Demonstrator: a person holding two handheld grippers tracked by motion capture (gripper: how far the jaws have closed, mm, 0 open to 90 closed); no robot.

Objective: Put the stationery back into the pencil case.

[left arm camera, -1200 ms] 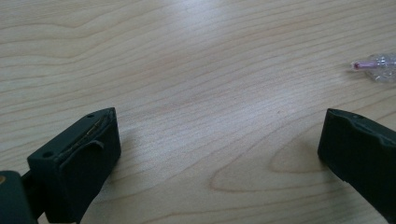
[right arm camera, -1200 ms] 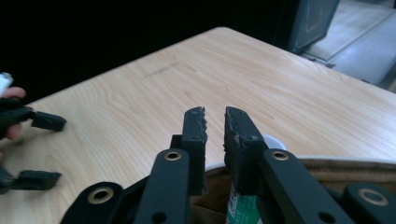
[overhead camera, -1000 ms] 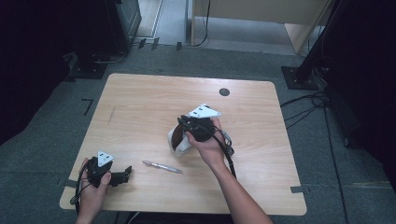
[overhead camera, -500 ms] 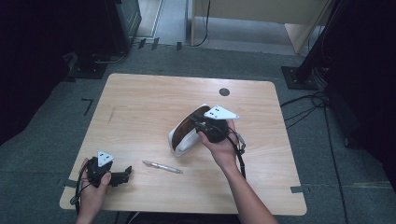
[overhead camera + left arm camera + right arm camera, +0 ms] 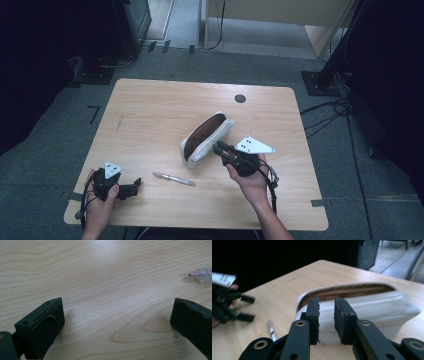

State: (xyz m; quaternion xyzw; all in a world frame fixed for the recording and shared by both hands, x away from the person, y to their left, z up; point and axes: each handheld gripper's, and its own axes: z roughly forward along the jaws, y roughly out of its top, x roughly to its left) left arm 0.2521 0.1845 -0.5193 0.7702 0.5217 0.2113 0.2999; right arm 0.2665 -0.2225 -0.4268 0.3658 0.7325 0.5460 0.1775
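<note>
- One white pencil case lies unzipped on table; brown lining shows, contents cannot be told.
- Pen lies outside it.
- Right gripper: jaws nearly together, gripping nothing, just opening a little.
- Left gripper: jaws wide apart, empty.

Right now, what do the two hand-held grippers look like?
Both are black. The left hand-held gripper and right hand-held gripper each carry a grey three-cornered plate with dark dots on top and trail a black cable. Flat, rough-faced black pads line the jaws. Forearms are bare.

Matt white cloth pouch lies on smooth wood-grain table.
</note>
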